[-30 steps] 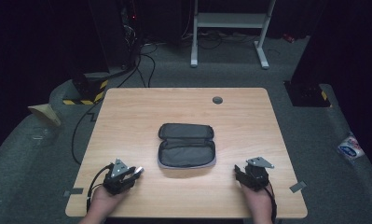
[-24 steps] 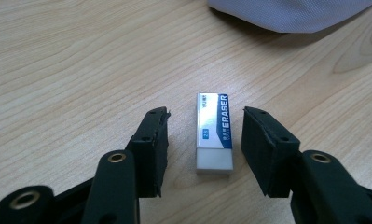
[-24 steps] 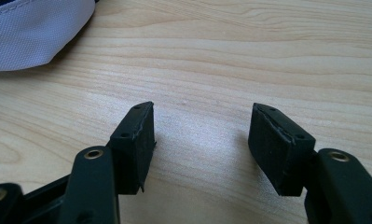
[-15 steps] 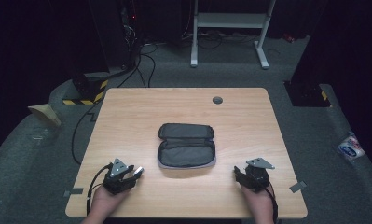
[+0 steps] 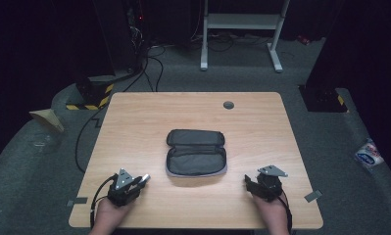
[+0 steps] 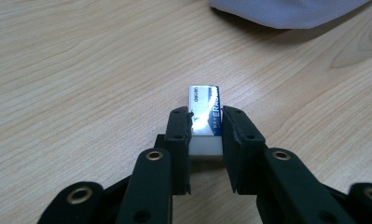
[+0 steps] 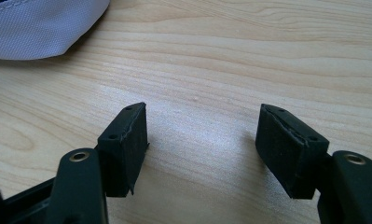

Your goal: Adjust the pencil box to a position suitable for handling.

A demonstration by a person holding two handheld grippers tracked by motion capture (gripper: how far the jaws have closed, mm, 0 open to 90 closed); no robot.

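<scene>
The left gripper (image 6: 206, 122) is clamped on an eraser (image 6: 205, 116): both pads press its long sides, and its blue-and-white sleeve sticks out beyond the fingertips. Its jaws have just been closing onto it. The eraser rests on the wooden table (image 5: 149, 122), near the front-left corner of the open grey pencil case (image 5: 196, 152) and clear of the fabric.

The right gripper (image 7: 203, 140) sits near the pencil case's front-right corner. Its jaws stand spread, with bare tabletop between them; they have just been opening. In the high view, the left gripper (image 5: 134, 182) and right gripper (image 5: 252, 183) flank the pencil case, each just in front of it.
</scene>
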